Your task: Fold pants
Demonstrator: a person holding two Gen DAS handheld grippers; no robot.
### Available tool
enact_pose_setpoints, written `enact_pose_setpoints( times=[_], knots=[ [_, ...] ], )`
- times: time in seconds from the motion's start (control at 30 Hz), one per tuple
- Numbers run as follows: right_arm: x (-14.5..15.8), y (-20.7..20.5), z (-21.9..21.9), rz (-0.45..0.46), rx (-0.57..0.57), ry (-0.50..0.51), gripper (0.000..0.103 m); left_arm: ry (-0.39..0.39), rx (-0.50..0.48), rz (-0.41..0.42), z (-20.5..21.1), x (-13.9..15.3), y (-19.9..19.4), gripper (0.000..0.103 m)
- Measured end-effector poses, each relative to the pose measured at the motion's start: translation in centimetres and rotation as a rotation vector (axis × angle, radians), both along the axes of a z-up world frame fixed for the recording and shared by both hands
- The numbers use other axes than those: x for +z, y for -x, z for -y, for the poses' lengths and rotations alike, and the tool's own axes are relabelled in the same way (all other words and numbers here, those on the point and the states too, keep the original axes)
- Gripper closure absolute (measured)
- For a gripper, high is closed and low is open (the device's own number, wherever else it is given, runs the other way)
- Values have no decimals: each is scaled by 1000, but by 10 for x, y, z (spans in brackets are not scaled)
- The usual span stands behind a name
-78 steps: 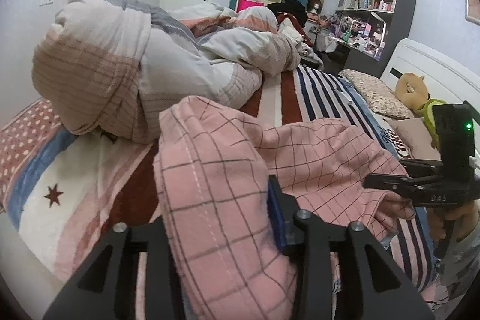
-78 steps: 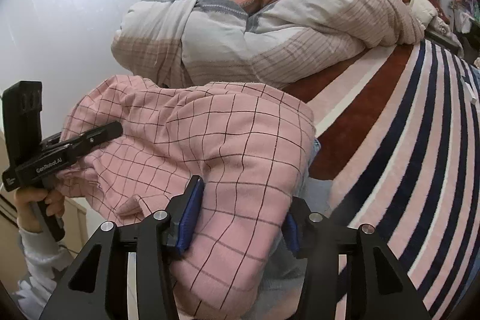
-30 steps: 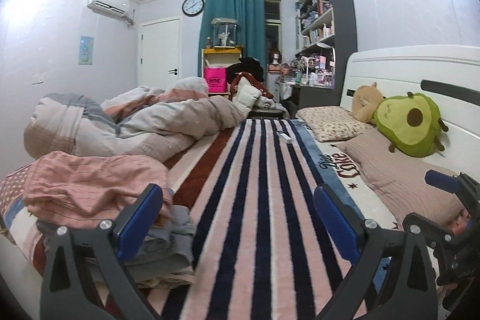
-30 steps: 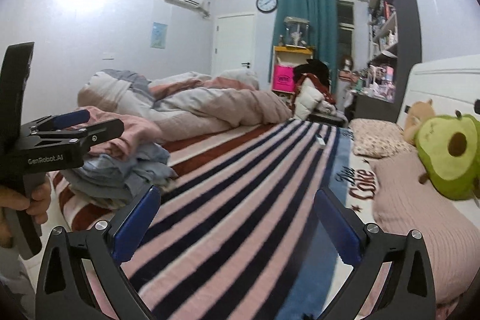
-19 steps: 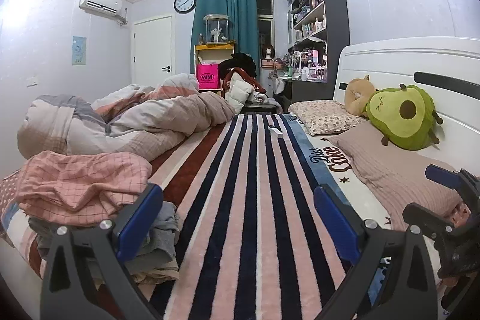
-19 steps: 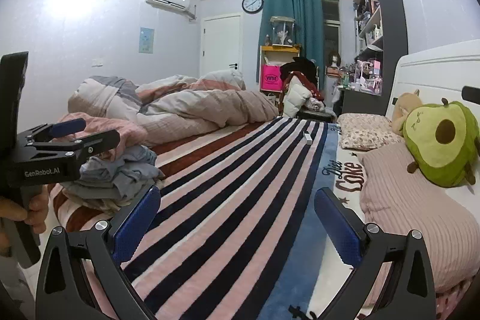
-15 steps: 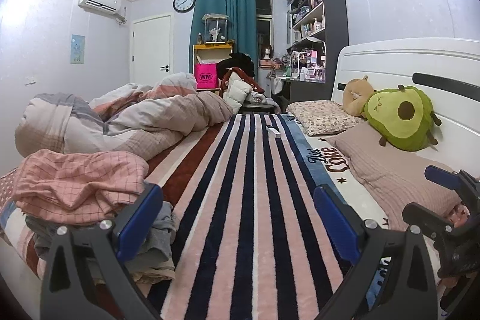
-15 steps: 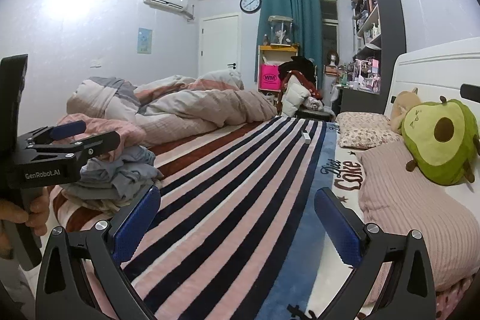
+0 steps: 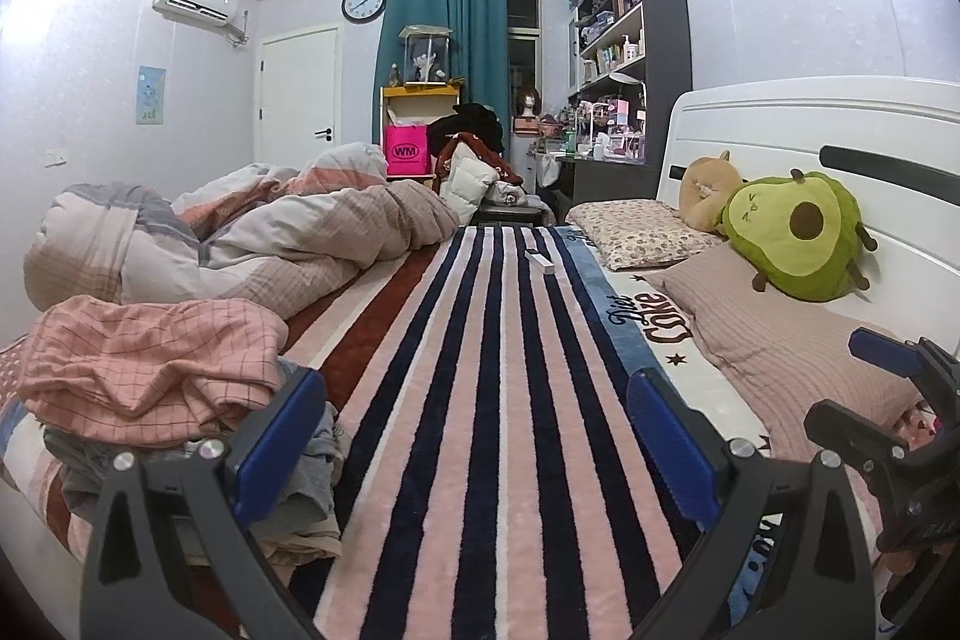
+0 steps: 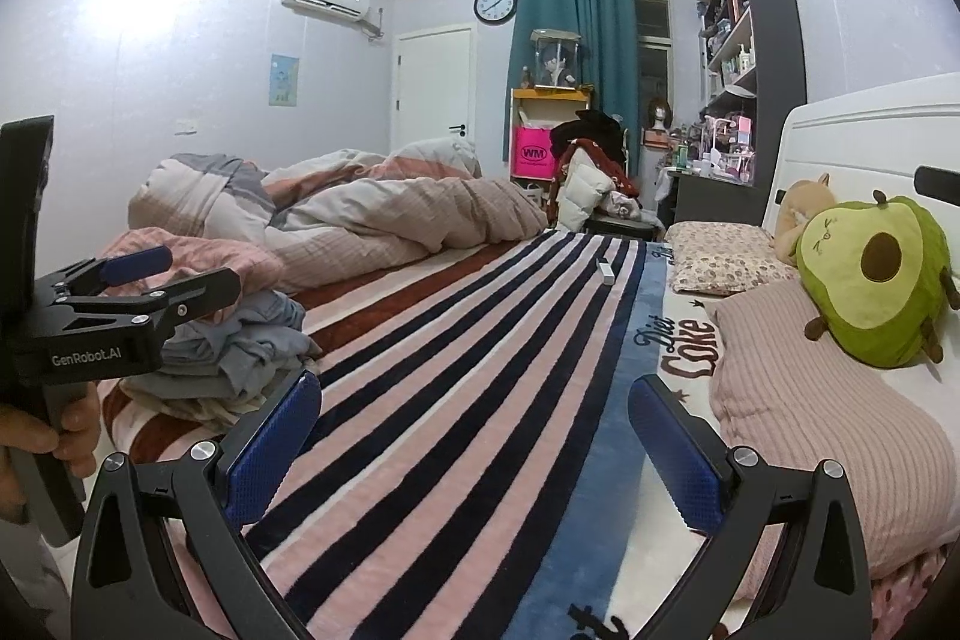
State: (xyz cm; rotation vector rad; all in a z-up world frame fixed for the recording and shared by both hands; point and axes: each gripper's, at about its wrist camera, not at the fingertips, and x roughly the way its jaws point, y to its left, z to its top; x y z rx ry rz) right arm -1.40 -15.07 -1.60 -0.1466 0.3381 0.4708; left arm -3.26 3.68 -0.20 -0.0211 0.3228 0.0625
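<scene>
The pink checked pants [image 9: 150, 364] lie bundled atop a clothes pile [image 9: 198, 466] at the bed's left edge, so both the left gripper [image 9: 474, 442] and the right gripper [image 10: 474, 442] hover with fingers wide and empty over the striped blanket [image 9: 498, 400].

Probably a home bedroom: bed [image 9: 480, 400], pillows [image 9: 780, 340], curtains [image 9: 444, 40].

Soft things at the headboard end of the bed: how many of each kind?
Plush toys: 2, the avocado and the tan one behind it.
Pillows: 2, the floral pillow and the striped pink pillow.
Total: 4.
</scene>
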Motion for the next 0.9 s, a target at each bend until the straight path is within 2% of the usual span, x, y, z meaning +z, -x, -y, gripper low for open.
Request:
enact_pose_setpoints(
  times=[0.9],
  knots=[
    [4, 1, 2, 0, 1, -1, 1, 2, 8, 6, 6, 4, 5, 3]
  ],
)
